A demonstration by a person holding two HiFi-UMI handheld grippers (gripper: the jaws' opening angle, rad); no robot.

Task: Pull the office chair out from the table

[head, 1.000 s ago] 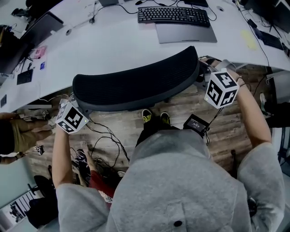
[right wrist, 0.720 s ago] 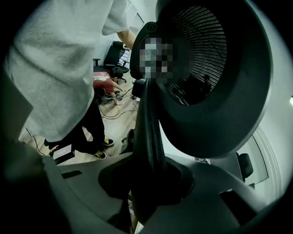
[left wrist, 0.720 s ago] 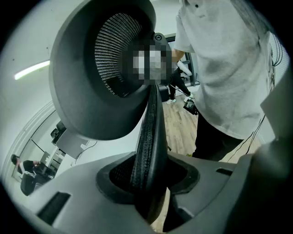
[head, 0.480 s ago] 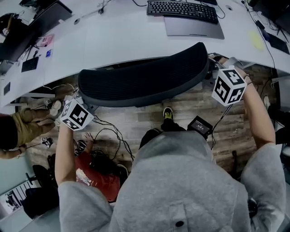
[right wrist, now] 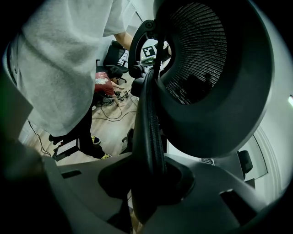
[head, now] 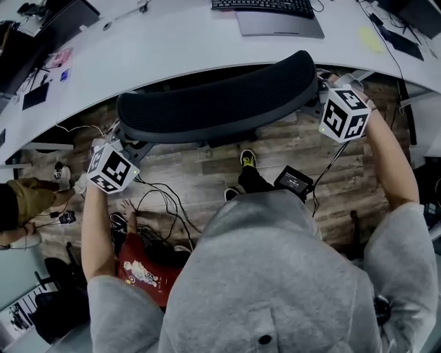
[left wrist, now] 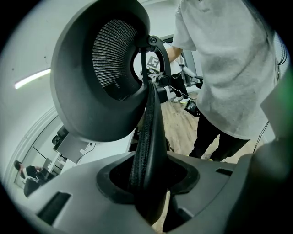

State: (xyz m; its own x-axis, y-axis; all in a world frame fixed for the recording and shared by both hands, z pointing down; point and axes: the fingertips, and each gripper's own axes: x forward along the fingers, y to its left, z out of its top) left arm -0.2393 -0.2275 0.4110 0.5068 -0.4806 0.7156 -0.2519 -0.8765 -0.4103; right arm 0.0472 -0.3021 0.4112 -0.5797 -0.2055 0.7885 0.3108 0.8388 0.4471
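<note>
The office chair's black mesh backrest (head: 217, 100) curves below the white table (head: 172, 48) in the head view. My left gripper (head: 118, 138) is shut on the backrest's left edge, its marker cube just below it. At the other end, my right gripper (head: 318, 96) is shut on the right edge. In the left gripper view the backrest's rim (left wrist: 147, 132) runs straight down between the jaws of the left gripper (left wrist: 149, 183). The right gripper view shows the rim (right wrist: 151, 128) clamped the same way in the right gripper (right wrist: 149, 178). The seat is hidden under the backrest.
A keyboard (head: 262, 5) and a grey pad (head: 279, 24) lie on the table. Loose cables (head: 162, 207), a red item (head: 141, 269) and a black box (head: 293, 180) lie on the wooden floor. Another person (head: 27, 200) crouches at the left.
The backrest and both grippers have come back from the table. More wooden floor shows between chair and table edge, and the keyboard has slid toward the top of the view.
</note>
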